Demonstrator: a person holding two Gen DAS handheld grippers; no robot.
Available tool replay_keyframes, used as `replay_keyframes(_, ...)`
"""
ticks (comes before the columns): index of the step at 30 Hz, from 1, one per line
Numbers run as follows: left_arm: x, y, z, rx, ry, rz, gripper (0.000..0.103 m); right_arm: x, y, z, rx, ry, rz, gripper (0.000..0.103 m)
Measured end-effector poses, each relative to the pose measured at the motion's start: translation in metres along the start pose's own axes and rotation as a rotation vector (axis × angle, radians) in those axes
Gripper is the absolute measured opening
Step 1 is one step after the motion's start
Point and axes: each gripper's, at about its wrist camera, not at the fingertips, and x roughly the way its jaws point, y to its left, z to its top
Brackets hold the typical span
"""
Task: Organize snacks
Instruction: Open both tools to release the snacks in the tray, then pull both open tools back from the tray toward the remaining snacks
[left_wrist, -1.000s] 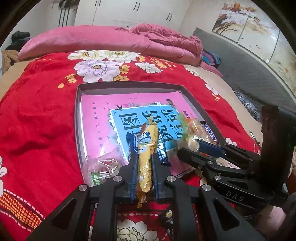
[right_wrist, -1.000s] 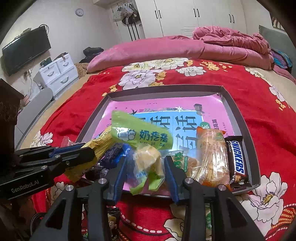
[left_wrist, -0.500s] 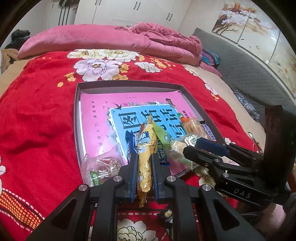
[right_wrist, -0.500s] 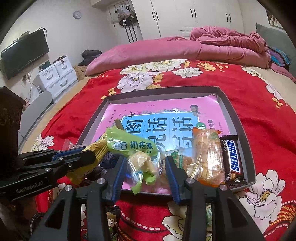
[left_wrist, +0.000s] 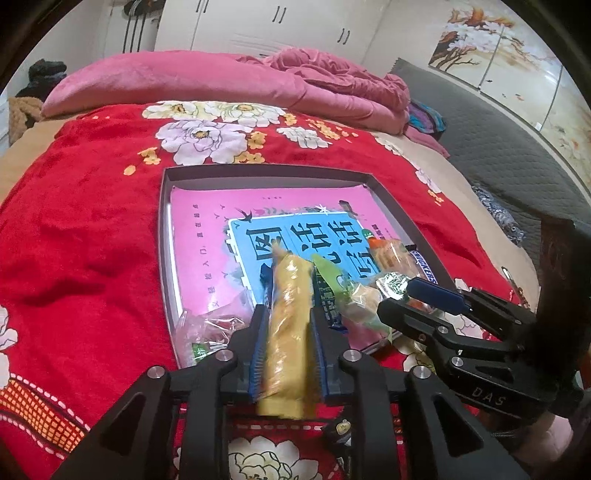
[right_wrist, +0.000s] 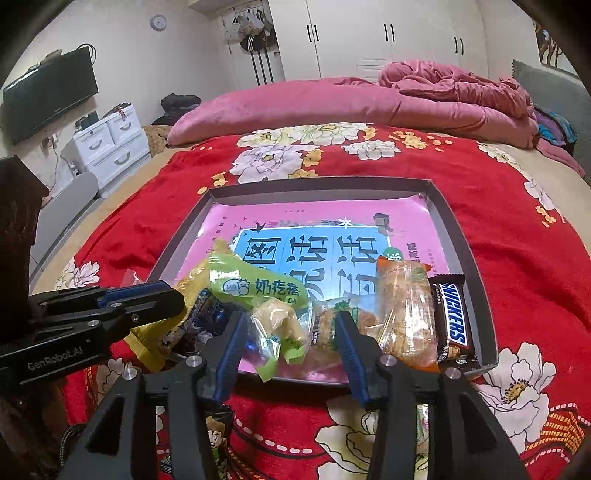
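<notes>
A grey tray (left_wrist: 164, 236) with a pink and blue printed sheet lies on the red bedspread; its rim also shows in the right wrist view (right_wrist: 452, 229). My left gripper (left_wrist: 286, 314) is shut on a long yellow snack packet (left_wrist: 290, 325) over the tray's near edge; it also shows in the right wrist view (right_wrist: 177, 295). My right gripper (right_wrist: 290, 321) is open, its fingers either side of a green milk-snack packet (right_wrist: 258, 291) that lies on the tray's near edge. A Snickers bar (right_wrist: 450, 321) and an orange cracker packet (right_wrist: 404, 314) lie at the tray's near right.
A clear candy bag (left_wrist: 208, 328) sits in the tray's near left corner. Another snack packet (right_wrist: 214, 439) lies on the bedspread below the tray. Pink quilts (right_wrist: 332, 107) are piled at the far end. White drawers (right_wrist: 110, 147) and a TV stand to the left.
My right gripper has opened wider and let the green packet settle onto the tray's near edge. My left gripper stays shut on the yellow packet, moved slightly.
</notes>
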Motion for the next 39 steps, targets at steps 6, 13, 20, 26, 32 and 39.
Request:
replay_keyframes(6, -0.005, -0.003, 0.002, 0.012, -0.017, 0.008, 0.034, -0.002, -0.001, 0.001, -0.001, -0.008, -0.011, 0.051)
replay_keyframes(13, -0.012, -0.009, 0.002, 0.039, -0.037, 0.013, 0.053, -0.007, -0.003, 0.002, 0.003, -0.019, -0.026, 0.056)
replay_keyframes(20, -0.021, -0.012, 0.002, 0.045, -0.060, 0.017, 0.063, -0.016, -0.009, 0.004, 0.020, -0.045, -0.050, 0.061)
replay_keyframes(26, -0.036, -0.013, 0.002, 0.034, -0.106, 0.027, 0.074, -0.025, -0.015, 0.005, 0.039, -0.073, -0.072, 0.065)
replay_keyframes(32, -0.043, -0.011, 0.002, 0.018, -0.140, 0.047, 0.076, -0.034, -0.020, 0.008, 0.058, -0.100, -0.084, 0.070)
replay_keyframes(39, -0.048, -0.010, -0.002, -0.007, -0.139, 0.031, 0.076, -0.045, -0.025, 0.009, 0.074, -0.132, -0.088, 0.074)
